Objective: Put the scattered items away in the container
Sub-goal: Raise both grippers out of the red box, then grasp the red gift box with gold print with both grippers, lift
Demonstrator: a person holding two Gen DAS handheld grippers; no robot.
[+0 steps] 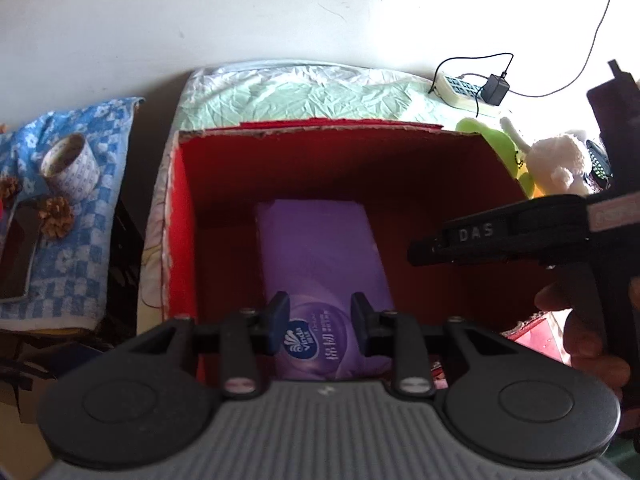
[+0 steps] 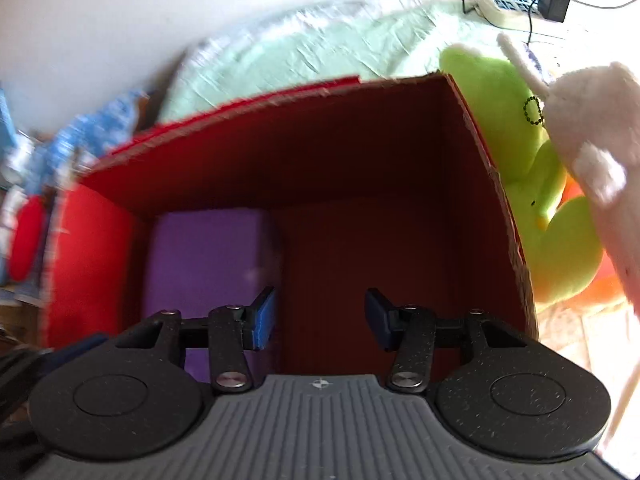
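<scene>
**Observer:** Where was the tissue pack?

**Me:** Inside the red cardboard box [image 1: 320,126]. The purple tissue pack [image 1: 320,248] lay flat on the floor, in the left half. A strip of bare floor showed between it and the left wall.

**Observer:** Heading?

**Me:** The long axis ran from the near wall toward the far wall. The printed logo end was nearest me and the plain end pointed away.

**Observer:** Your left claw?

**Me:** The left gripper [image 1: 320,320] pointed steeply down into the box. Its fingers were drawn fairly close together, with the logo end showing in the gap. The pack looked wider than that gap. I could not tell whether the pads pinched the wrapper or only hung above it.

**Observer:** And the right?

**Me:** The right gripper [image 2: 320,320] was also tipped into the box, beside the pack. Its jaws stood apart with only bare red floor between them, and it held nothing. That view was blurred.

**Observer:** Anything else in the box?

**Me:** The pack was the only item I saw. The right half of the floor was bare.

**Observer:** Outside it?

**Me:**
- A green plush toy [image 2: 500,92] rested against the right wall.
- A white plush toy [image 2: 592,112] sat just beside the green one.
- Off to the left, a tape roll [image 1: 72,168] and a pine cone [image 1: 58,216] sat on a blue checked cloth [image 1: 80,264], well apart from the box.
</scene>
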